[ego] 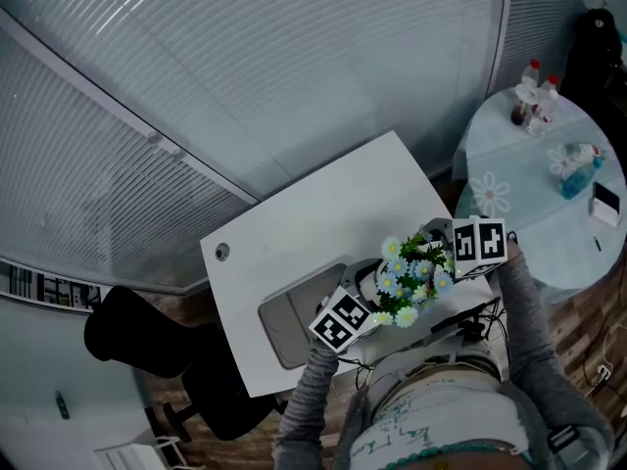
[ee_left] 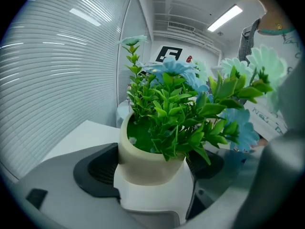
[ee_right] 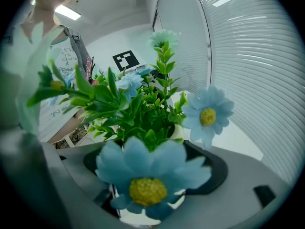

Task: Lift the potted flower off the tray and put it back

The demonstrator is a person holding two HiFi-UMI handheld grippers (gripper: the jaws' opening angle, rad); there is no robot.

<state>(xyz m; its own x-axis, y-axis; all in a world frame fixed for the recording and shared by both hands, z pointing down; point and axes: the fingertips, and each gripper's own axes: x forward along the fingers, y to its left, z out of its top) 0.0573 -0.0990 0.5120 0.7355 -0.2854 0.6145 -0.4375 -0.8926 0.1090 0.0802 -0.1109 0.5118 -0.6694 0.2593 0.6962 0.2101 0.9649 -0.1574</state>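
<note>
The potted flower (ego: 411, 280), a cream pot (ee_left: 145, 156) with green leaves and pale blue daisies, hangs over the near right part of the white desk (ego: 313, 213). My left gripper (ego: 375, 297) comes at it from the left and my right gripper (ego: 438, 262) from the right. In the left gripper view the pot is pressed between that gripper's (ee_left: 152, 173) dark pads (ee_left: 97, 168). In the right gripper view a large daisy (ee_right: 150, 175) hides most of the pot between that gripper's (ee_right: 152, 173) pads (ee_right: 209, 168). The grey tray (ego: 284, 333) lies to the left of the pot, with nothing on it.
A round table (ego: 529, 213) at the right carries small bottles (ego: 534, 96), a blue spray bottle (ego: 576, 176) and a phone (ego: 605, 204). A black chair (ego: 147, 339) stands left of the desk. Slatted glass walls run behind. Cables (ego: 460, 326) lie at the desk's near edge.
</note>
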